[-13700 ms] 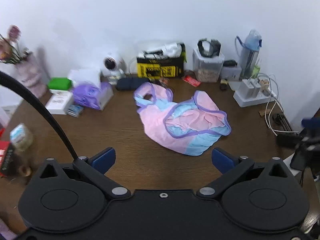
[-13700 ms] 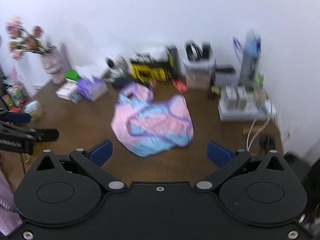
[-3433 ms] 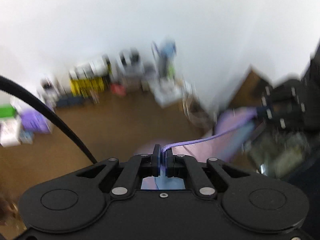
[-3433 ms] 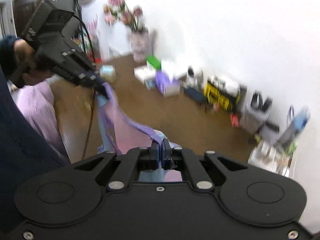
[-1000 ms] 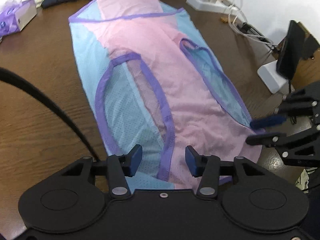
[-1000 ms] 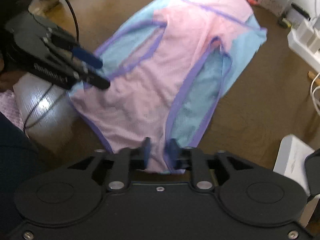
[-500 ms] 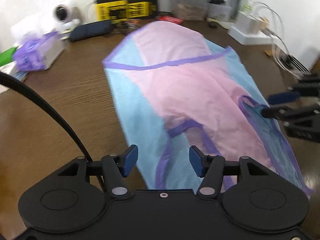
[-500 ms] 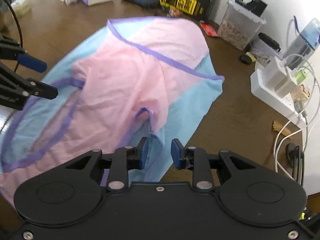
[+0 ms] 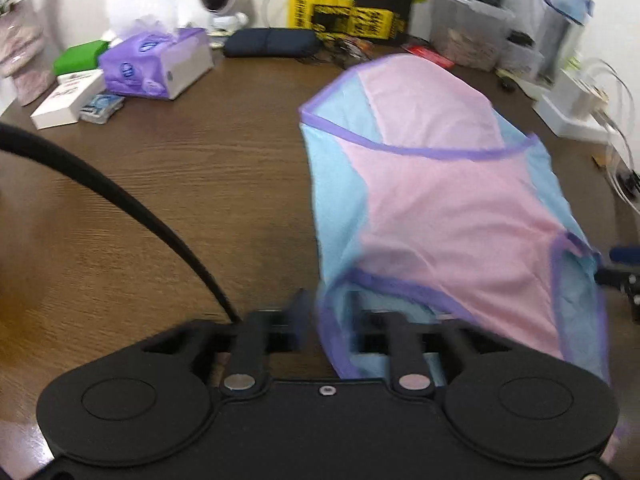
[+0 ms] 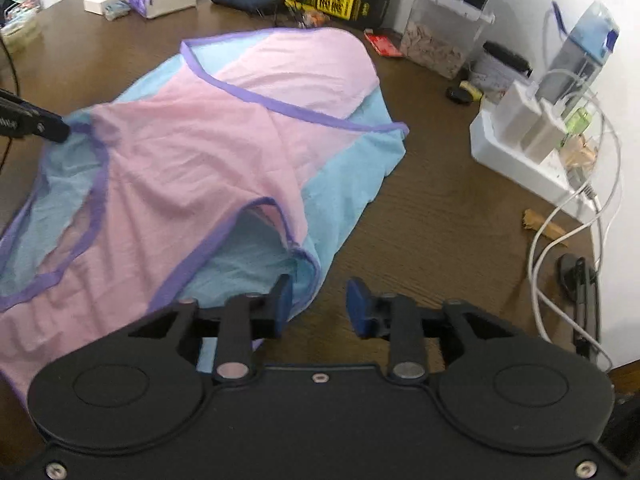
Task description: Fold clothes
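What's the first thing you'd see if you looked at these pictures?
A big pink and blue garment with purple edges, spread over the middle of the brown table. Behind it, by the wall, sit a purple tissue box on the left and a yellow and black box.

The garment (image 10: 208, 148) lies spread on the surface (image 10: 420, 208), its near edge draped between the opening jaws of the left hand-held gripper (image 9: 332, 316), while the right hand-held gripper (image 10: 316, 304), jaws also opening, sits just right of the garment's near corner with only bare surface between them. Behind the garment, along the wall, stand a tissue box (image 9: 156, 64) to the left, a pouch (image 9: 272, 42) and a printed box (image 9: 352, 12) in the middle, and a clear container (image 10: 444, 36) to the right. A power strip (image 10: 532, 140) with its cables (image 10: 560, 240) lies right of the garment.
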`<state>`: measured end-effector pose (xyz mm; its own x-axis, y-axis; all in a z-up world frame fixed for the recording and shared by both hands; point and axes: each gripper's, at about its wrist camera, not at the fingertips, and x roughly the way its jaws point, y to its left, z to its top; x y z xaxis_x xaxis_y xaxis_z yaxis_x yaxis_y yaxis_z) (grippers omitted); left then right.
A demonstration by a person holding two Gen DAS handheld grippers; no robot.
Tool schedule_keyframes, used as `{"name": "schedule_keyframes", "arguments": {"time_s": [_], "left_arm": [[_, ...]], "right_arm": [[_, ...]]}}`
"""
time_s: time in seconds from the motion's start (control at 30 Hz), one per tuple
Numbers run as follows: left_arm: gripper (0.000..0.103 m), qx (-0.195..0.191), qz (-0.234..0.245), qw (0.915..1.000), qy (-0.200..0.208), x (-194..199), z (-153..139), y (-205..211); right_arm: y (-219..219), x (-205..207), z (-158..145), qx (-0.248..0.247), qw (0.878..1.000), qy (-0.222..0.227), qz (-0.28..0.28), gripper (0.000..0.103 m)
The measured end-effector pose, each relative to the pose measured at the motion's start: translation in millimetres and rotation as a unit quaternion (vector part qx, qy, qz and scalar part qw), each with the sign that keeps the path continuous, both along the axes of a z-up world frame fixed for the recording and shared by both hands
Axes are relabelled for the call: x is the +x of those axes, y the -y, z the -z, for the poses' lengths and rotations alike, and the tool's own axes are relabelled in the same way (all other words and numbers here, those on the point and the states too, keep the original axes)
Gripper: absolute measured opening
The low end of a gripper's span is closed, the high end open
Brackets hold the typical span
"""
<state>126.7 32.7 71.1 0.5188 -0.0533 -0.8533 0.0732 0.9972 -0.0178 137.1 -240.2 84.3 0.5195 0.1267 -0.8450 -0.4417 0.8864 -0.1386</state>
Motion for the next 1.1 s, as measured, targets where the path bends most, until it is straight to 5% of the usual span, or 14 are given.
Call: {"name": "schedule_keyframes", "arguments": {"time_s": [0.1,0.17,0.2,0.23,0.27,0.33,0.43,0.57,0.67,0.83,0.97,1.0,1.1], "left_arm": [[0.063,0.012,0.050,0.9986,-0.013,-18.3,-0.9,15.7],[0.062,0.028,0.067,0.9971,-0.025,-25.7,4.2,26.4],[0.057,0.036,0.065,0.9968,-0.031,-29.2,8.0,29.5],[0.042,0.040,0.059,0.9966,-0.040,-33.1,12.6,30.6],[0.037,0.039,0.053,0.9969,-0.043,-35.8,14.9,29.8],[0.018,0.044,0.025,0.9981,-0.036,-40.4,13.7,25.3],[0.017,0.064,-0.011,0.9972,-0.037,-43.8,11.4,15.2],[0.019,0.043,-0.028,0.9978,-0.042,-49.3,-2.5,7.1],[0.040,0.020,-0.027,0.9990,-0.029,-58.0,-18.0,9.8],[0.043,-0.044,0.074,0.9954,-0.042,-73.0,-18.1,43.1],[0.043,-0.018,0.130,0.9877,-0.085,-83.7,2.1,66.1],[0.040,-0.018,0.129,0.9877,-0.087,-85.9,4.2,66.7],[0.010,-0.023,0.121,0.9886,-0.087,-89.2,7.3,64.3]], "right_arm": [[-2.8,-13.0,-0.4,0.027,0.999,-0.038,-0.007,0.035],[-9.7,-22.9,9.3,0.002,0.999,-0.052,-0.013,0.033],[-11.3,-25.6,11.0,-0.001,0.999,-0.053,-0.011,0.031],[-12.6,-28.0,11.8,-0.001,0.999,-0.053,-0.008,0.021],[-12.7,-30.6,11.8,0.001,0.998,-0.057,-0.008,0.005],[-11.8,-33.7,10.6,-0.010,0.999,-0.050,-0.001,0.004],[1.6,-29.9,12.0,-0.020,0.998,-0.055,0.036,0.005],[11.2,-35.3,-7.9,0.009,0.998,-0.042,0.040,0.012],[0.6,-43.5,-22.7,0.059,0.997,-0.052,0.000,0.017],[-34.0,-60.1,-11.2,0.079,0.991,-0.090,-0.056,0.019],[-45.8,-67.2,-1.4,0.082,0.988,-0.113,-0.065,0.019],[-46.7,-68.6,0.0,0.082,0.988,-0.116,-0.067,0.019],[-53.2,-76.3,7.8,0.062,0.989,-0.110,-0.080,0.018]]}}
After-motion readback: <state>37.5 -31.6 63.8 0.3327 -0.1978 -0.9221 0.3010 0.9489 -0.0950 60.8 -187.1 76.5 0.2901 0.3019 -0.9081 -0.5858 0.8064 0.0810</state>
